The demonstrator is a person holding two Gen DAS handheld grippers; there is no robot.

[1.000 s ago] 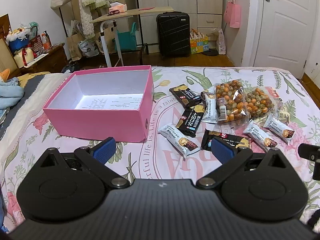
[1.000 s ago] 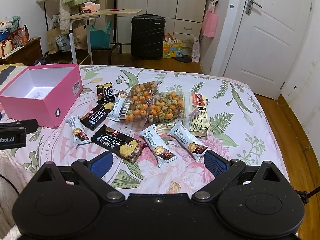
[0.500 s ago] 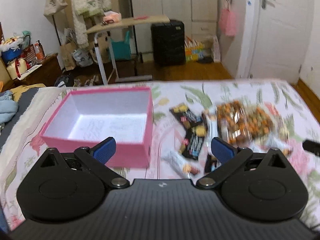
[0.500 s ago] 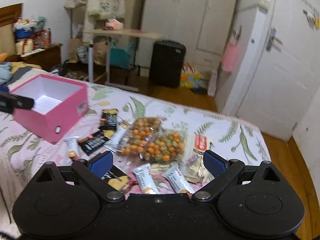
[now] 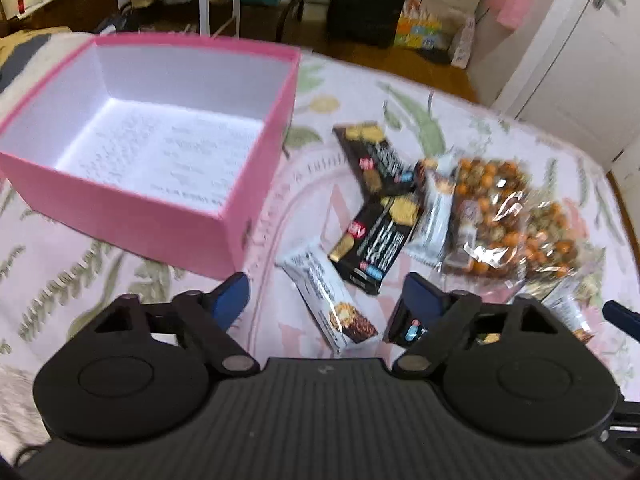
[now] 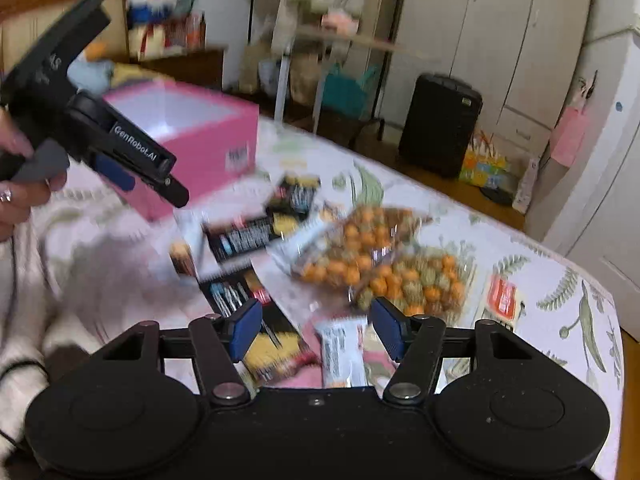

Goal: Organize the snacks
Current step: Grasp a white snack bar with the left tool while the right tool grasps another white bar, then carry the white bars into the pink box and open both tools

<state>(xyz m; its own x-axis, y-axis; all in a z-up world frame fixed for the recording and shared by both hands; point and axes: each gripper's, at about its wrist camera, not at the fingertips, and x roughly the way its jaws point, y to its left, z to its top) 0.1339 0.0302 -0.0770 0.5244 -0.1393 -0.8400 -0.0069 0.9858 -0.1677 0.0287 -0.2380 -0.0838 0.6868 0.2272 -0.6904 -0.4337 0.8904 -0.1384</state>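
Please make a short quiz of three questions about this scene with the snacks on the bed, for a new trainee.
1. True or false: the pink box already holds some snacks.
2. In the left wrist view, which snack lies between the fingers of the left gripper? A) the white bar B) the bag of round orange snacks C) a banana
3. Fill in: the snacks lie on a bed cover printed with ____.

Key:
1. False. The box shows only its white bottom.
2. A. Its fingers do not press it.
3. Flowers and leaves.

1 box (image 5: 256, 184), 2 nut bags (image 5: 492, 216).
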